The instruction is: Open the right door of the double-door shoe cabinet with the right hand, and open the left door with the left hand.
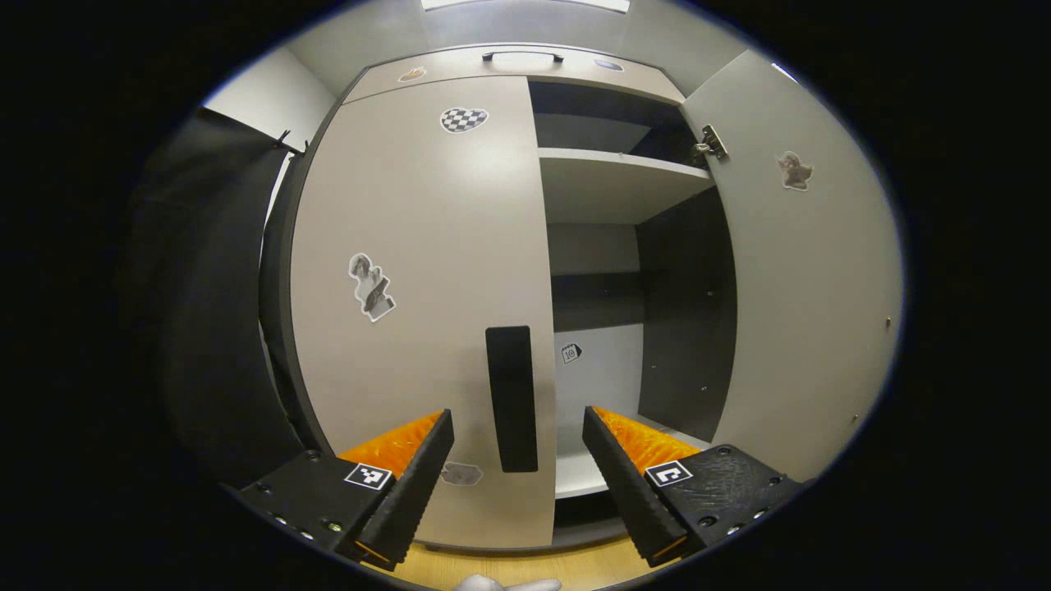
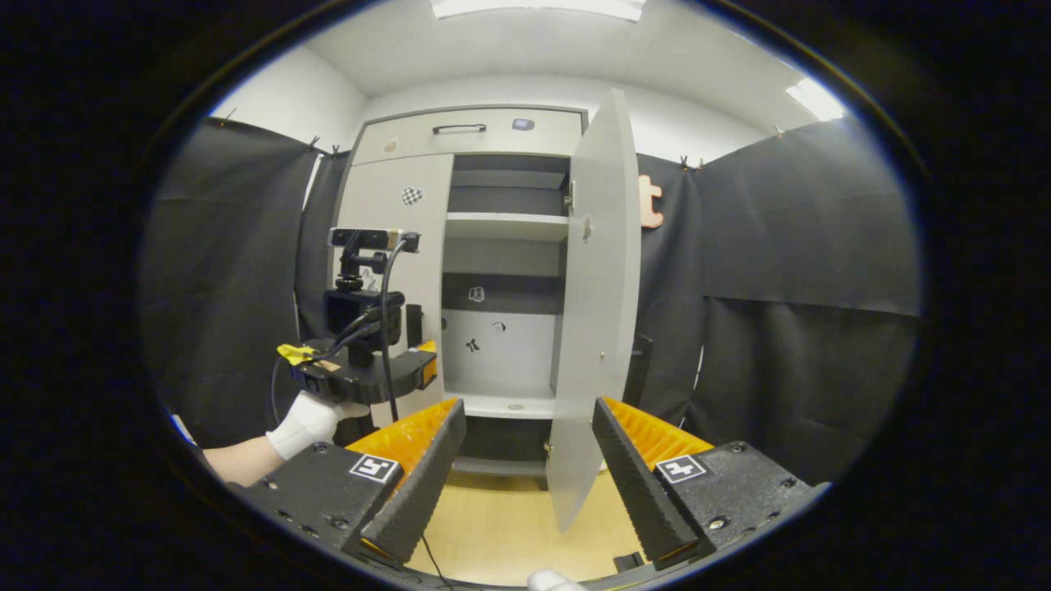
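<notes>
The shoe cabinet's left door (image 1: 419, 271) is closed; its dark vertical handle (image 1: 511, 398) stands near its right edge. My left gripper (image 1: 519, 484) is open just in front of it, and the handle appears in the gap between the fingers, untouched. The right door (image 1: 809, 312) is swung wide open. In the right gripper view the right door (image 2: 603, 287) stands edge-on toward me, the left door (image 2: 402, 230) is closed, and a gloved hand (image 2: 308, 423) holds the left gripper (image 2: 415, 369) close to that door. My right gripper (image 2: 525, 484) is open, holds nothing, and sits well back from the cabinet.
Inside the cabinet are a pale shelf (image 1: 612, 168) and a lower floor panel (image 2: 497, 405). A drawer with a dark handle (image 1: 522, 57) tops the cabinet. Black cloth walls (image 2: 788, 328) flank it. The wooden floor (image 2: 501, 525) lies below the open door.
</notes>
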